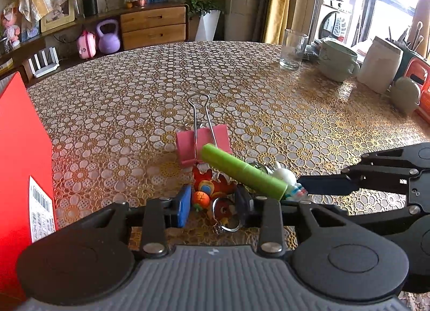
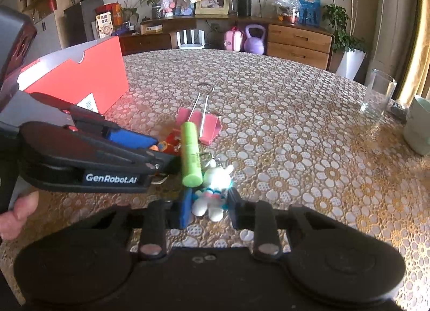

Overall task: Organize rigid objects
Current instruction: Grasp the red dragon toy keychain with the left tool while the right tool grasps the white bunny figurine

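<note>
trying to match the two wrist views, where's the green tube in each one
Left wrist: the green tube lies slanted just right of centre, above the left gripper.
Right wrist: the green tube stands almost vertical left of centre, above the right gripper.
Shared landmark: the pink binder clip, just beyond the tube's far end in both.

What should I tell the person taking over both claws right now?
Left claw: open, straddling the red-orange keychain charm, not gripping.
Right claw: open around the white rabbit keychain, not gripping.
Green tube lies across the pile; pink binder clip sits just beyond it on the table.
Red box stands open on the left.
Done: nothing visibly sorted yet.
Left: probably moving all four pieces into the box.
</note>
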Motion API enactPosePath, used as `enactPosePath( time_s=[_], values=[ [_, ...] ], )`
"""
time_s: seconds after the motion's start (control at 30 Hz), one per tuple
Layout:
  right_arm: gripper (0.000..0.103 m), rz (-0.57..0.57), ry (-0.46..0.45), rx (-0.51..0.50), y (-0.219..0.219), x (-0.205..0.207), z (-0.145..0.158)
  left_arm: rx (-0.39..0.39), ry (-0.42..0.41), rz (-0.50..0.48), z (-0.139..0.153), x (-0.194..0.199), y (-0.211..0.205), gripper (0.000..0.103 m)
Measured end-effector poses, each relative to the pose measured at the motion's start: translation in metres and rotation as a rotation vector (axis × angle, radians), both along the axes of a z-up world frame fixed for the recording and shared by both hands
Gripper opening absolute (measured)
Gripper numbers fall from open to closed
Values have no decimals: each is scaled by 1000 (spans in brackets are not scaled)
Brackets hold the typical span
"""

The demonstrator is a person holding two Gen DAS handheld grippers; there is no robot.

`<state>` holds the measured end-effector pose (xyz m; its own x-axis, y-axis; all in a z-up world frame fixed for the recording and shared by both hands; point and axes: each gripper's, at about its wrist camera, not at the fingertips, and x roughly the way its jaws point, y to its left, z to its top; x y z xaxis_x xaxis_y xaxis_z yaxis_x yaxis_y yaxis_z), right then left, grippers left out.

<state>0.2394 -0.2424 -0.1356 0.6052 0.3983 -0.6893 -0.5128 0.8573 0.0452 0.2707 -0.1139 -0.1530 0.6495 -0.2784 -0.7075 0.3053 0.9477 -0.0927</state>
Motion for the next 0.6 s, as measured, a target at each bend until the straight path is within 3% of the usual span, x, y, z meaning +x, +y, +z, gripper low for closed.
enactPosePath(
  time_s=[0.53,0.6],
  values=[
    [27,-106,1,31,-21,-36,32,-50,22,43,29,-29,17,33],
    [27,-110,-16,34,-22,-42,41,-58,13,42,37,-35,19,27]
  ],
)
